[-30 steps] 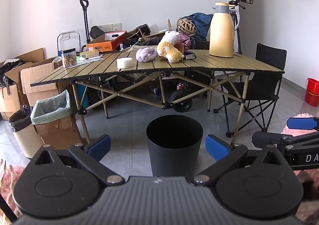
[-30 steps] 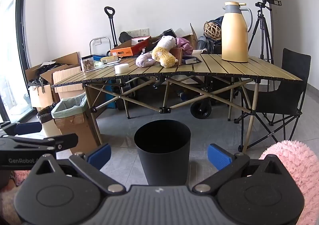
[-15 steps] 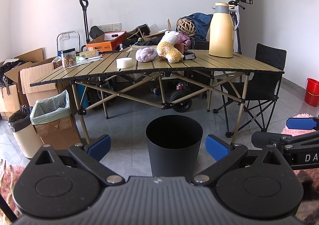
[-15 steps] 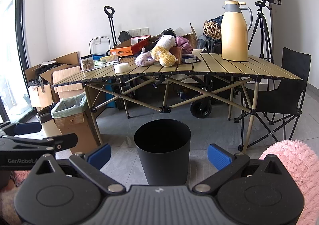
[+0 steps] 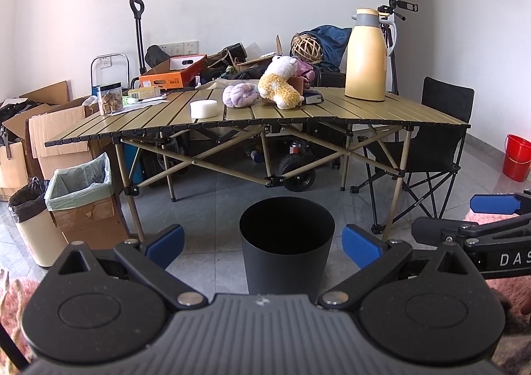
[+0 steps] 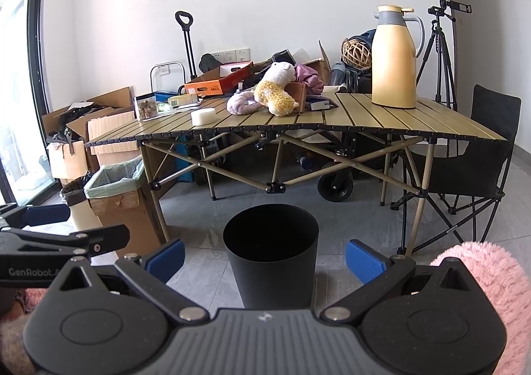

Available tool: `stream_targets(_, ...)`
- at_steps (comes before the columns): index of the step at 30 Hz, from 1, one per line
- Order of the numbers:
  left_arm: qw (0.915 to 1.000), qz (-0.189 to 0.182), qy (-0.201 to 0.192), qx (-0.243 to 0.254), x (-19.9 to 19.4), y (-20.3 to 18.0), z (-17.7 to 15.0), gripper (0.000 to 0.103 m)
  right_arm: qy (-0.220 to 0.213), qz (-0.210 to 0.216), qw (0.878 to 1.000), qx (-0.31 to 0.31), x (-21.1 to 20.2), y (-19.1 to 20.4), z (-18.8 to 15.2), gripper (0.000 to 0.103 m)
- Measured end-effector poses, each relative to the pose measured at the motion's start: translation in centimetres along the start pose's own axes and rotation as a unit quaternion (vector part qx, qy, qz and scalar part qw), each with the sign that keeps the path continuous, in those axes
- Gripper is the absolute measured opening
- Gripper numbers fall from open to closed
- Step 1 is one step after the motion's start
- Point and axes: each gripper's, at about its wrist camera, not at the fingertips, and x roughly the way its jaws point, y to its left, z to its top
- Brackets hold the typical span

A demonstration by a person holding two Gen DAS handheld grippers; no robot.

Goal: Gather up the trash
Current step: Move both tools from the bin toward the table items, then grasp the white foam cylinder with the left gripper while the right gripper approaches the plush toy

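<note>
In the left wrist view you held your left gripper (image 5: pixel 264 247) spread and empty behind the black waste bin (image 5: pixel 286 250), presumably readying it for trash, and in the right wrist view your right gripper (image 6: pixel 265 255) likewise stood spread, framing that bin (image 6: pixel 270 262) before the folding table (image 6: pixel 381 124).

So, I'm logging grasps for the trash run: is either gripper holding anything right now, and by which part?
Nothing is held. The left gripper and right gripper are both open and empty, with the black bin on the floor ahead, untouched.
</note>
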Motion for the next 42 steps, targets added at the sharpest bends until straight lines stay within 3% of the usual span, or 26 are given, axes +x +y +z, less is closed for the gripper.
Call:
stream_targets(18,0.9995,0.013,-0.026,-0.011,4.0,2.3,2.6,0.103,-0.022,-0.018,1.000,0.011,4.8,-1.3,3.5,0.103)
stream_targets(42,0.9956,0.053,-0.076,-0.011,12.8,5.1,10.7,0.103,-0.066,0.014,0.998,-0.010,14.5,-2.3,10.8,0.103)
